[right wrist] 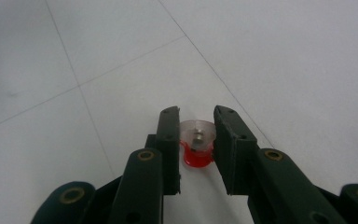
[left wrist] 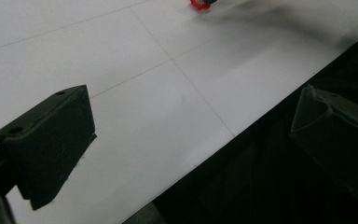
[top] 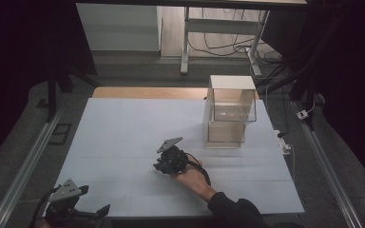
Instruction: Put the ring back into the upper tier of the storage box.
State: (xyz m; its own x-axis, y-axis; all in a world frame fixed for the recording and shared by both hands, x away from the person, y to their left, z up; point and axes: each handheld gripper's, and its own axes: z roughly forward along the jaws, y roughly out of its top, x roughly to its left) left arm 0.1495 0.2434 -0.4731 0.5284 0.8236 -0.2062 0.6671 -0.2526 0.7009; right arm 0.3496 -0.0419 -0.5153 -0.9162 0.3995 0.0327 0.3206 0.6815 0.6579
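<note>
White tabletop (top: pixel 123 128) is slick; our right gripper (right wrist: pixel 196 140) pinches the small red piece (right wrist: pixel 196 156), which could squirt out if we lift unevenly.

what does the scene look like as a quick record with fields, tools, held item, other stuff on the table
right tool: jaws closed on the small red and clear cap, low over the white table
left tool: jaws open, nothing between them, at the table's near left corner
cap: red base, clear top, sits between the right tool's pads
clear box: upright, far right of the table, apart from both tools
</note>
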